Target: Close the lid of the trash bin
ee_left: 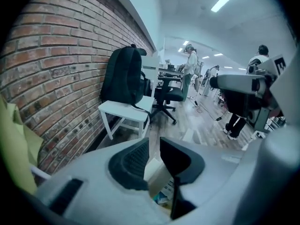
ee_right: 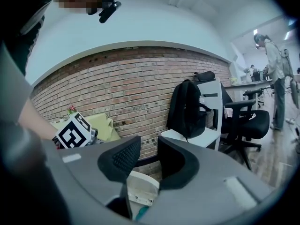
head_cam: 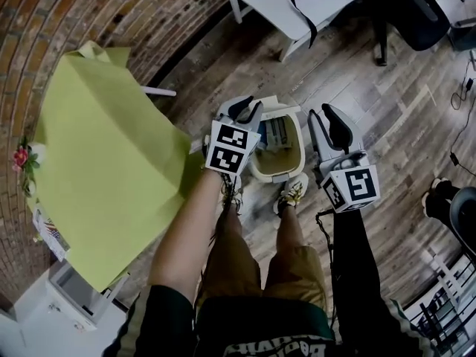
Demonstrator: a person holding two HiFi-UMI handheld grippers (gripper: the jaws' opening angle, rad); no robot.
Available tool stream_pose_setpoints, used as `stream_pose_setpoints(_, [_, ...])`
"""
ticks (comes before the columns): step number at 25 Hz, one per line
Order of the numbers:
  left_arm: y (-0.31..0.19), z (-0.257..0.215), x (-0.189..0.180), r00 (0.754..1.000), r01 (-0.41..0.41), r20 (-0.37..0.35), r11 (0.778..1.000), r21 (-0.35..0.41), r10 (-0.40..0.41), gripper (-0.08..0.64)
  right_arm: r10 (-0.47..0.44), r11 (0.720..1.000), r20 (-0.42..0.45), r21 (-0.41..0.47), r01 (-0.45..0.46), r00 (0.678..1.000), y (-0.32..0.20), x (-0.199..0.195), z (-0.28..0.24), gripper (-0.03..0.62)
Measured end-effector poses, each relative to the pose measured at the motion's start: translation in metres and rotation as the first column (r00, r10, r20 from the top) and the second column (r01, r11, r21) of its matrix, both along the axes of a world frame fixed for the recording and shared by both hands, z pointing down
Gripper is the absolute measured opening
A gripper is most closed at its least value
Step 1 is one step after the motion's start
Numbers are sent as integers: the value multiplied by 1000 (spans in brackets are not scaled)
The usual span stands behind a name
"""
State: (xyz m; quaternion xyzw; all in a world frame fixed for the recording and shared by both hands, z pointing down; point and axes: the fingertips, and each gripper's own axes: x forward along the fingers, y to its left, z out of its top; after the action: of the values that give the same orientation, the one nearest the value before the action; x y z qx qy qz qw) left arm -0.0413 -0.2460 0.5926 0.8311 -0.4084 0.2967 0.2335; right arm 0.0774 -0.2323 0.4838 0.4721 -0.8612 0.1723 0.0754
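Observation:
A cream trash bin (head_cam: 277, 175) stands on the wood floor just ahead of the person's shoes, with litter showing inside. Its lid (head_cam: 274, 104) stands up at the far side; the same lid (ee_right: 140, 187) shows low between the jaws in the right gripper view. My left gripper (head_cam: 249, 108) hovers over the bin's left rim, pointing down and forward, jaws slightly apart with nothing between them (ee_left: 154, 146). The bin's cream panel (ee_left: 157, 171) shows below that gap. My right gripper (head_cam: 325, 117) hangs just right of the bin, open and empty (ee_right: 149, 149).
A table under a green cloth (head_cam: 111, 169) fills the left, close to the left arm. A brick wall (head_cam: 89, 13) runs behind. A white bench (head_cam: 286, 2) with a black backpack (ee_left: 124, 76) and an office chair (head_cam: 405, 13) stand beyond the bin. Cables (head_cam: 465, 88) lie at right.

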Motion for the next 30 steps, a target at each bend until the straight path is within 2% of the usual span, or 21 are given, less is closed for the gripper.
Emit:
stream_pose_setpoints(6, [11,16,5,1000,-1,-8,999,-44,1,78,15,1000,1,-9,-15,1000,1,5,9,129])
stream_pose_setpoints(30, [47,28,26,999,-38,-32,996,-83,35,77,35,999,-4,-26,-35,999,23,22,23,127])
